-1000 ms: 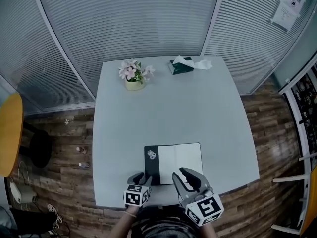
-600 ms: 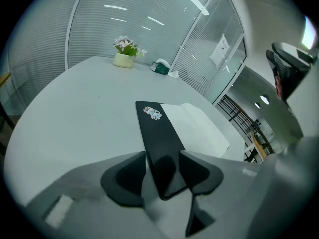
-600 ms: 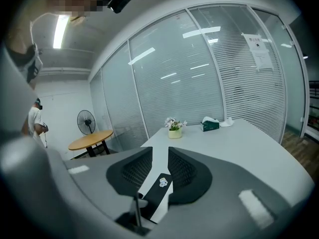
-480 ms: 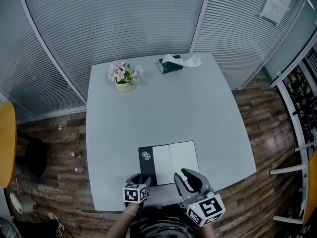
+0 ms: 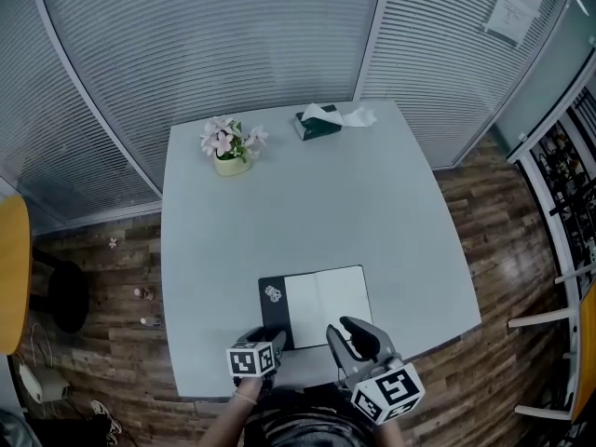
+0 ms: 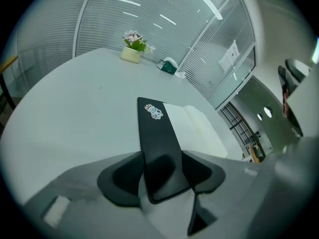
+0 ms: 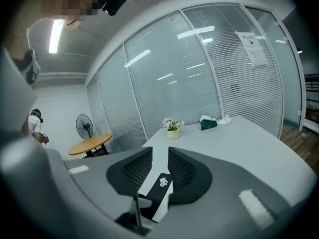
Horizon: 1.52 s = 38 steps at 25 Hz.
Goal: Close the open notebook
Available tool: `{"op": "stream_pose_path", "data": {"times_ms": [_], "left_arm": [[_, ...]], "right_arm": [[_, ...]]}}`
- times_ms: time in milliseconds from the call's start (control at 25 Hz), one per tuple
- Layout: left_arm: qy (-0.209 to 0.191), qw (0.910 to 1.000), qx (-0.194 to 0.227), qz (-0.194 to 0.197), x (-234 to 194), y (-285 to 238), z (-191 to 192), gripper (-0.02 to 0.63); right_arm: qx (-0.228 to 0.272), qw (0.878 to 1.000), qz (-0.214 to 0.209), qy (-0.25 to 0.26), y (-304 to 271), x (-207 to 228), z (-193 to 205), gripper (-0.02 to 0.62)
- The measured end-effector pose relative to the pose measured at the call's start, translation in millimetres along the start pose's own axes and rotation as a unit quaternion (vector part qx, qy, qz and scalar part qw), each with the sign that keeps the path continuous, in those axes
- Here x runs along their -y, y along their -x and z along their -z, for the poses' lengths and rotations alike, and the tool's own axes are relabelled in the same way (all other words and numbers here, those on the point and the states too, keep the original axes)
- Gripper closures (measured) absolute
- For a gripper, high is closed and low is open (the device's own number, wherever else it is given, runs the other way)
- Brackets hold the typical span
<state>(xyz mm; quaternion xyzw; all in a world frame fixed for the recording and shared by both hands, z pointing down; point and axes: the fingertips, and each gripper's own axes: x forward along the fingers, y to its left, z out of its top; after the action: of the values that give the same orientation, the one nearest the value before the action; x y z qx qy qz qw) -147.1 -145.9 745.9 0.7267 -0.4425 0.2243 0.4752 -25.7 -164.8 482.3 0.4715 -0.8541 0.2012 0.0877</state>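
Observation:
The notebook (image 5: 321,304) lies open near the table's front edge, black cover (image 5: 272,307) with a small sticker on the left, white pages on the right. My left gripper (image 5: 265,340) is at the cover's near corner. In the left gripper view the black cover (image 6: 155,128) runs out from between the jaws of the left gripper (image 6: 162,172), which are opening, and the white page (image 6: 194,128) lies to its right. My right gripper (image 5: 352,333) hovers open over the near right edge. The right gripper (image 7: 159,167) has nothing between its pads, and the notebook (image 7: 160,184) shows below the gap.
A pot of pink flowers (image 5: 230,145) and a green tissue box (image 5: 317,122) stand at the far side of the grey table (image 5: 307,203). A yellow round table (image 5: 7,259) is at the left. Glass walls with blinds close the back.
The left gripper's marker cube has rolled a little and its jaws have spread. The notebook lies open as before. The right gripper has kept its place.

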Motion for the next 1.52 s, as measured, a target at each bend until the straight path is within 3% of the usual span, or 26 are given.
{"op": "stream_pose_path", "data": {"times_ms": [160,360,640,880,1320,1520], "left_arm": [[0.045,0.9982,0.029,0.026,2,13,-7,0.367],[0.074,0.9944,0.053,0.055,12,28,-14,0.367],[0.075,0.9904,0.078,0.086,34,48,-28,0.38],[0.034,0.9932,0.077,0.08,42,50,-32,0.395],[0.072,0.981,0.105,0.146,70,55,-49,0.43],[0.052,0.9834,0.107,0.138,82,48,-50,0.44]], "right_arm": [[0.002,1.0,-0.006,0.003,1,0,0,0.495],[0.002,1.0,-0.015,0.0,-1,2,-1,0.495],[0.006,1.0,-0.028,0.001,0,4,-2,0.495],[0.006,0.999,-0.036,-0.001,2,6,-3,0.494],[0.011,0.999,-0.046,-0.01,4,13,-6,0.492],[0.012,0.999,-0.047,-0.009,7,19,-7,0.492]]}}
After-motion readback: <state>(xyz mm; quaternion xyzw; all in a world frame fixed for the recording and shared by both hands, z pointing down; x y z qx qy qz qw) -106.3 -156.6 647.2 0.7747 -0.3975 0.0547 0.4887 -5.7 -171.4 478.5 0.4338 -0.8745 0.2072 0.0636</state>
